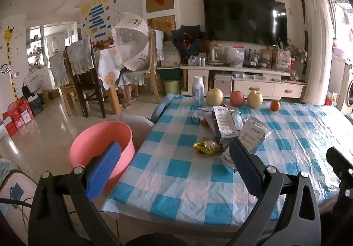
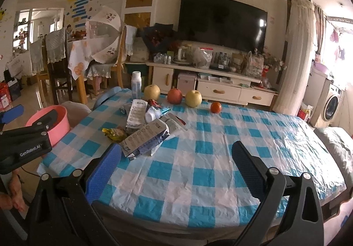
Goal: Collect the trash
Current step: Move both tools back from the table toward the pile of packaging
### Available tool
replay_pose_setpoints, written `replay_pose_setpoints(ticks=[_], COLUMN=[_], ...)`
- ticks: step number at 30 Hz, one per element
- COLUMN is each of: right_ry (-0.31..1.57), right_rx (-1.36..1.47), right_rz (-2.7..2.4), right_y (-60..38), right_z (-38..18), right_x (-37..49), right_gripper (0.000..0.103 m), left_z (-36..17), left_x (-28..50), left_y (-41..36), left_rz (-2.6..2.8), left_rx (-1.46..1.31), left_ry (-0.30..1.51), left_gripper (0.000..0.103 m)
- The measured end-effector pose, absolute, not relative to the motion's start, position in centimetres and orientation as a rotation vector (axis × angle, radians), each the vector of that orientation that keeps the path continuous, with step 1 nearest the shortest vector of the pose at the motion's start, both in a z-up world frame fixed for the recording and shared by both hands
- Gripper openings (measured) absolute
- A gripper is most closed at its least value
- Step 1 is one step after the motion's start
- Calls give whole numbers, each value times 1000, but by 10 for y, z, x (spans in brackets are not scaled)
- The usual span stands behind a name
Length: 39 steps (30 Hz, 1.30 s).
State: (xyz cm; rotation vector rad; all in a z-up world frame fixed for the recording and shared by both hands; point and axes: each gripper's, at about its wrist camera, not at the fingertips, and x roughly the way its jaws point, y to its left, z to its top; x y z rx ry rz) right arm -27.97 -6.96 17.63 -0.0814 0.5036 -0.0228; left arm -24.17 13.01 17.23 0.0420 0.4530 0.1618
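A heap of trash lies on the blue-checked tablecloth (image 1: 176,171): silver foil packets (image 1: 222,123), a gold crumpled wrapper (image 1: 205,146) and a small tipped bottle (image 2: 154,113). The same silver packets (image 2: 145,138) and gold wrapper (image 2: 112,132) show in the right wrist view. A pink basin (image 1: 103,146) stands left of the table, below its edge. My left gripper (image 1: 174,157) is open over the table's near left edge, short of the trash. My right gripper (image 2: 176,160) is open above the cloth, its left finger close to the nearest packet.
At the table's far edge stand a white bottle (image 1: 198,90), two yellow pears (image 1: 214,97), a red apple (image 1: 237,98) and a small orange (image 1: 275,105). A TV cabinet (image 1: 242,82) is behind; dining chairs (image 1: 86,78) stand at left.
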Motion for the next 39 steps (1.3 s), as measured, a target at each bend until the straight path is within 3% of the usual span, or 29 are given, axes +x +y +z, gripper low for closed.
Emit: replay_pose_setpoints(ticks=[24, 39], right_ry=[525, 588], right_rx=[-95, -108], right_rz=[-1, -27], right_y=[-60, -72], right_z=[160, 125], right_x=[-279, -259], right_gripper=[99, 99], left_z=[174, 145], left_x=[-245, -231], left_y=[132, 119], left_rz=[166, 97], left_rx=[40, 74], left_ry=[453, 485], left_gripper=[99, 99])
